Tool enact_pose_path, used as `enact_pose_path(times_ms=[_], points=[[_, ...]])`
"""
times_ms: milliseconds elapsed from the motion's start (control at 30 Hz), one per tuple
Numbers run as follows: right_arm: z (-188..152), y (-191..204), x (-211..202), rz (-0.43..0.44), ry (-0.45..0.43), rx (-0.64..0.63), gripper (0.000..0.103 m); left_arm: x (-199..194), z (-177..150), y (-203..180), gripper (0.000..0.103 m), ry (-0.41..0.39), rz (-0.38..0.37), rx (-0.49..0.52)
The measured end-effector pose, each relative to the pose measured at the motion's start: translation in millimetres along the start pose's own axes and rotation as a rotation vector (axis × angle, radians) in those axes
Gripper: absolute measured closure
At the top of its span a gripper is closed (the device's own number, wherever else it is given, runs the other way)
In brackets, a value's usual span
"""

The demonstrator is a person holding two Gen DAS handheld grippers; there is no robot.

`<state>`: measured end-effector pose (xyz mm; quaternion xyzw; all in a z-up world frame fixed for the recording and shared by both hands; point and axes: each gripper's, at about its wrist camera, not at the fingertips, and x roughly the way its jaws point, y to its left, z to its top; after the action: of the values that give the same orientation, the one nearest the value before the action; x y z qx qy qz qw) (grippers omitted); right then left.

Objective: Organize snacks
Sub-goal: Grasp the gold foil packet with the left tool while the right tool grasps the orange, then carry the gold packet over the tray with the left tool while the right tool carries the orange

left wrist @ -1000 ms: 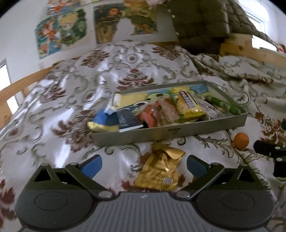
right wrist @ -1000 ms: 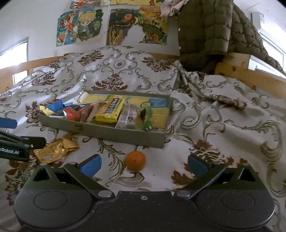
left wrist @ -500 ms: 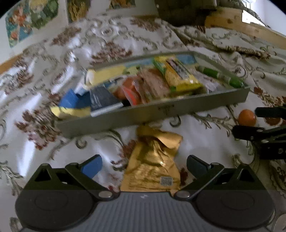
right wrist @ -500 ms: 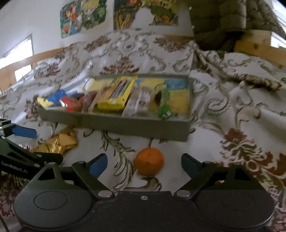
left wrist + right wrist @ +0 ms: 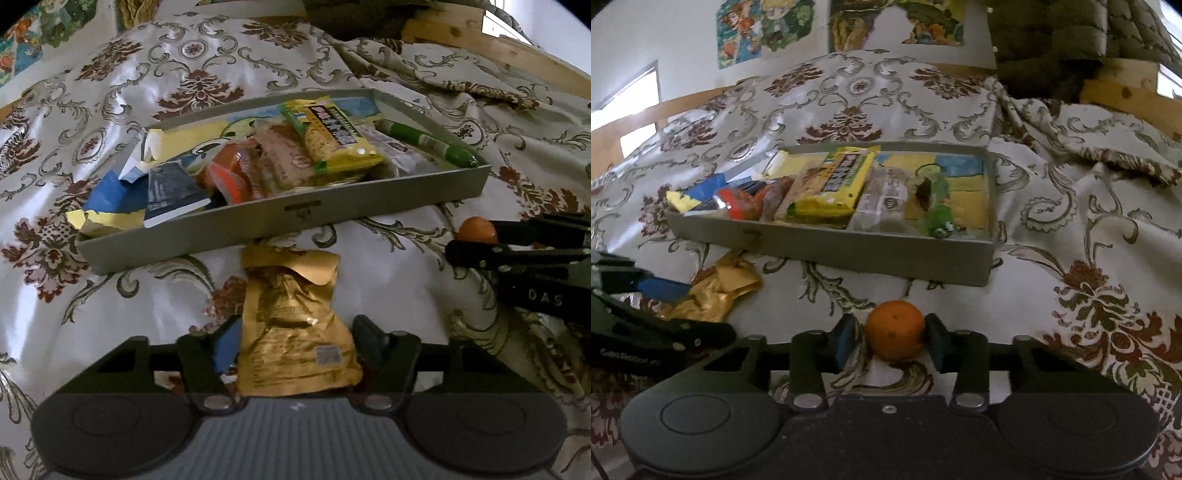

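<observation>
Left claw: jaws just closing, one on each side of the gold pouch's lower end; pads at its edges or a hair off, firm pinch not certain, so counted as not yet clamped.
Gold pouch: flat on the bedspread, at 6 o'clock of the grey tray, top flap just short of the tray's near wall.
Pouch handling: probably light, crinkly foil, slippery and soft; likely to buckle rather than resist. Best taken across the flat lower body, not the folded flap at 12 o'clock.
Grey tray: shallow, crowded with packets; blue and yellow wrappers toward 9 o'clock, a yellow snack bar mid-tray, a green tube toward 2 o'clock.
Free room in tray: seems greatest at the far right corner, seen from the right wrist.
Right claw: jaws just closing, pads against both flanks of the orange; clenched on it by the look.
Orange: on the bedspread, near the tray's near wall, at 6 o'clock of its right half.
Orange handling: round, firm-skinned, prone to roll or squirt out; grip across the widest middle, moderate squeeze.
</observation>
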<state>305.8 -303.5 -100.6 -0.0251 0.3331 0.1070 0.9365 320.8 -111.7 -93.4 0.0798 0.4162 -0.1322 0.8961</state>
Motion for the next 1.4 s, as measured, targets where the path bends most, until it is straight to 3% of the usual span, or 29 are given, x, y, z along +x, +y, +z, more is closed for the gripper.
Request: enact_pose_path(times_ms=[200,567,867,1100,1400], points=[[-0.9,3.7,-1.4,0.003,-0.008,-0.021,0.067,-2.1,1.6,-4.5,0.036,0.005,0.011,-0.016],[-0.6,18.3,-9.2,0.127,0.016,-0.057,0.067,-9.6,1.7,-15.0,0.036,0.011,0.008,-0.001],[1.8,19.3,-15.3,0.159,0.021,-0.028,0.067,-24.7,-0.7,-22.1,0.037,0.014,-0.006,0.016],[7.4,18.3,-33.5,0.185,-0.015,-0.022,0.067,-48.2,-3.5,-26.4,0.037,0.004,-0.012,-0.036],[18.5,7.2,-51.7,0.185,-0.084,0.022,0.067,-69.9,-2.2,-39.0,0.037,0.000,0.017,0.000]])
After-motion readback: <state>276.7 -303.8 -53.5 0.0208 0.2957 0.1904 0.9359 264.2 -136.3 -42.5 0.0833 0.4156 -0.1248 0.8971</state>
